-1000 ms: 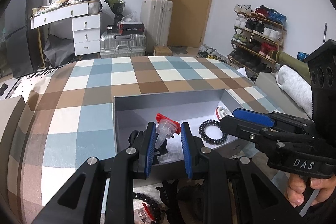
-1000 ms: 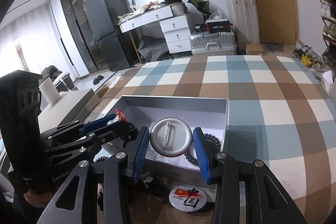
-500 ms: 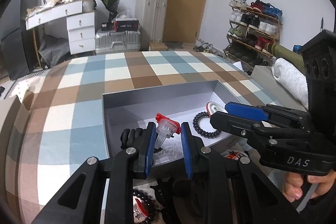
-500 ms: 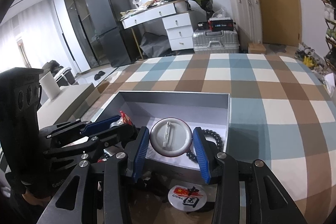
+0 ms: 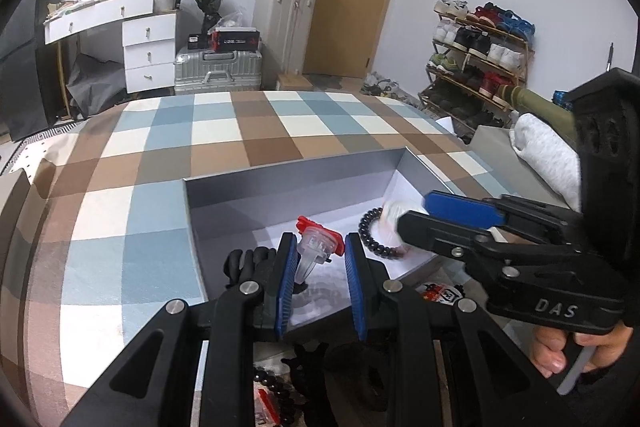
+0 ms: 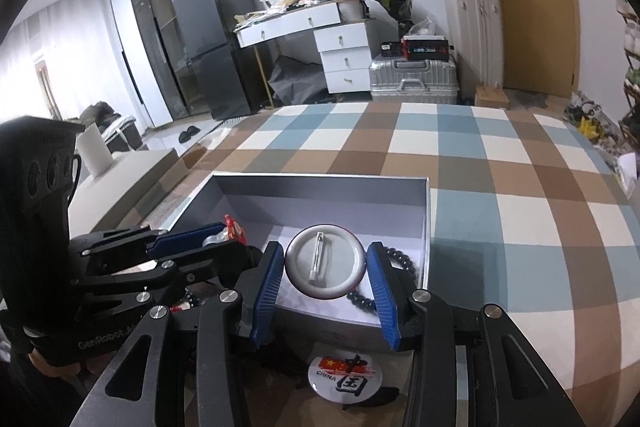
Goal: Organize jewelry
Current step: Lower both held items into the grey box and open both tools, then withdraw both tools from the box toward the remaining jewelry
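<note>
A: How many grippers, and what does each hold?

B: Two. The left gripper (image 5: 320, 267) is clamped on a clear clip with a red top (image 5: 318, 241); the right gripper (image 6: 326, 273), marked "DAS", pinches one round badge (image 6: 325, 265), pin side up. Both hang over the near end of the box.

A: Any lettering nearer the camera?

B: One badge reading "CHINA" (image 6: 347, 373) lies on the checked cloth (image 6: 520, 187) just before the one grey box (image 6: 320, 181).

A: And inside the box?

B: One black bead bracelet (image 5: 372, 241), right of the clip. Farther off, a shoe rack (image 5: 476, 59).
</note>
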`<act>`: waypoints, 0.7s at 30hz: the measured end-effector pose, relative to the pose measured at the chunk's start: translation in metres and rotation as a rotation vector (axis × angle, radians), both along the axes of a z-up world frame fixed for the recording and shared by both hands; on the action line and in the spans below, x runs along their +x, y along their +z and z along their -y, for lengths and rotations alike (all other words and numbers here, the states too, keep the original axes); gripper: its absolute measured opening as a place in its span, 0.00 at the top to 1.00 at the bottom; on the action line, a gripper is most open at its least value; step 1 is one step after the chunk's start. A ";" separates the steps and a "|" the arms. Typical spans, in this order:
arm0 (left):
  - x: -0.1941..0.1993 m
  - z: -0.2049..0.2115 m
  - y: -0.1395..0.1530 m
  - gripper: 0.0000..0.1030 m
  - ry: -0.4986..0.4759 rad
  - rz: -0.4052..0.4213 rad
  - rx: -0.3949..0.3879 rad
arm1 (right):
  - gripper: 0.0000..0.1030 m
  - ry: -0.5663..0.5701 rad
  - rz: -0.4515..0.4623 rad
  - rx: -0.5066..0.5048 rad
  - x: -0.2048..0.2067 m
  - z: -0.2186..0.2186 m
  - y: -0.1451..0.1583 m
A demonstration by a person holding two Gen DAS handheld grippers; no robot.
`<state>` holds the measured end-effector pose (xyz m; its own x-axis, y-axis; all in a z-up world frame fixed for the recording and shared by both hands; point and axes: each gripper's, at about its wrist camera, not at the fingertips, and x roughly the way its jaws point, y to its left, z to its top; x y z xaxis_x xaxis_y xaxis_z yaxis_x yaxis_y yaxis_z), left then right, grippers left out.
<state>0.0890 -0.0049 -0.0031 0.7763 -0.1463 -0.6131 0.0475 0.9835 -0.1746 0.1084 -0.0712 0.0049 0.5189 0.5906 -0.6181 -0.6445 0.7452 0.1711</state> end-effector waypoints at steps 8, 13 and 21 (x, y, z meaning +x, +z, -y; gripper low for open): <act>-0.005 -0.003 0.004 0.56 0.049 0.018 0.013 | 0.25 -0.023 0.148 -0.037 -0.037 0.011 0.022; -0.019 -0.008 0.011 0.31 0.032 0.018 -0.047 | 0.09 -0.048 0.106 -0.034 -0.042 0.028 0.021; -0.049 -0.011 0.012 0.02 0.089 -0.016 -0.008 | 0.00 -0.120 0.016 0.051 -0.034 0.058 0.020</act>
<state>0.0401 0.0061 0.0091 0.7769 -0.0822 -0.6243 -0.0429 0.9822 -0.1827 0.0743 -0.1287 0.0245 0.5972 0.5541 -0.5799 -0.5539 0.8078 0.2015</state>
